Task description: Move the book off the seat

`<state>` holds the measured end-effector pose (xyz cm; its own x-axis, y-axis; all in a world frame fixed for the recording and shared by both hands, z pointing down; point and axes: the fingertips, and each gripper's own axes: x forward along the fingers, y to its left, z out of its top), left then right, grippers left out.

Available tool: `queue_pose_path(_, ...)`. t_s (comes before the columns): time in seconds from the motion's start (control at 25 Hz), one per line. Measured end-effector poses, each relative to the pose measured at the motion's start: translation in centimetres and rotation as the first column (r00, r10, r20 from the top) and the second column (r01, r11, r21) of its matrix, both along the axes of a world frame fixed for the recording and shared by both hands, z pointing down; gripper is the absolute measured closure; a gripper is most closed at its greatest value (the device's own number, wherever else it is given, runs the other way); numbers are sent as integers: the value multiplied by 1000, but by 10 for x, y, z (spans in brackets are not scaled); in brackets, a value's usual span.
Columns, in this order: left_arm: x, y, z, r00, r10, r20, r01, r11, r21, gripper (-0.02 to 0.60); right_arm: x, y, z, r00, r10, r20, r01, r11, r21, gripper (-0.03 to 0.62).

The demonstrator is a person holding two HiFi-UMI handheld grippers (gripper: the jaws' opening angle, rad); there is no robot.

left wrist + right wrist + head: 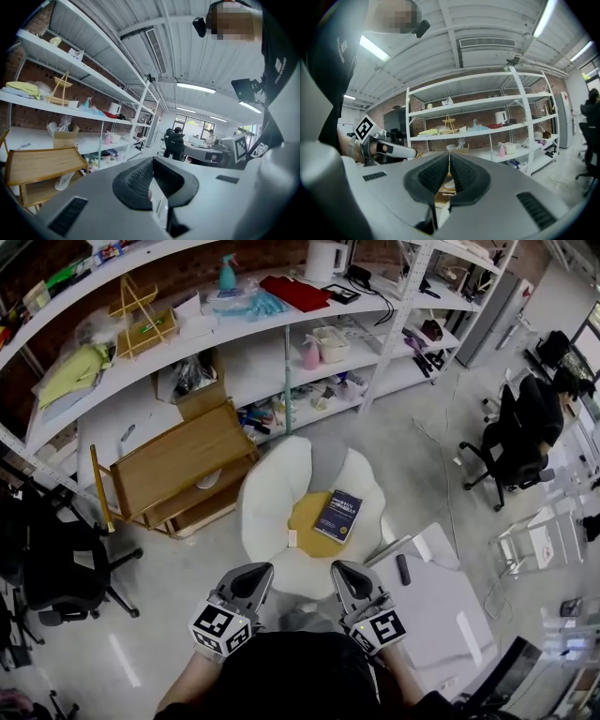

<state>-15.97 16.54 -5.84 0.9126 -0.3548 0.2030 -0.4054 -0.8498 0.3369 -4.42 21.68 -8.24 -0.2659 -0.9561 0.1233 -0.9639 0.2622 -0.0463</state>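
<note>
Evidently approaching: left hand-held gripper [256,570] and right hand-held gripper [343,568], both shut and empty, hover before the white petal-shaped chair [267,502] bearing the dark blue paperback book [337,516]; next, open and reach.

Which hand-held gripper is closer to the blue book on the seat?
Right. The right hand-held gripper sits just below the book in the head view, nearly in line with it; the left hand-held gripper is farther off, below and to the left.
</note>
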Motion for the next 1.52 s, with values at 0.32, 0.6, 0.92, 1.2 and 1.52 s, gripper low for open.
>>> queue_pose_path(0.32, 53, -16, 13, 999, 34, 39, -33, 999, -29, 575, 61, -5, 16, 996, 82, 25, -80, 995, -57, 579)
queue_pose_path(0.6, 83, -29, 26, 991, 122, 51, -118, 991, -65, 575, 83, -7, 30, 985, 164, 51, -157, 981, -115, 579)
queue_pose_path(0.92, 121, -61, 40, 963, 265, 53, -260, 962, -85, 575, 108, -28, 48, 952, 301, 57, -286, 941, -180, 577)
queue_pose_path(1.2, 134, -98, 59, 926, 376, 34, -368, 919, -140, 574, 119, -56, 85, 911, 408, 53, -385, 891, -241, 577)
queue_pose_path(1.52, 137, -119, 102, 884, 463, 68, -440, 872, -215, 574, 126, -81, 124, 866, 497, 59, -454, 829, -326, 577)
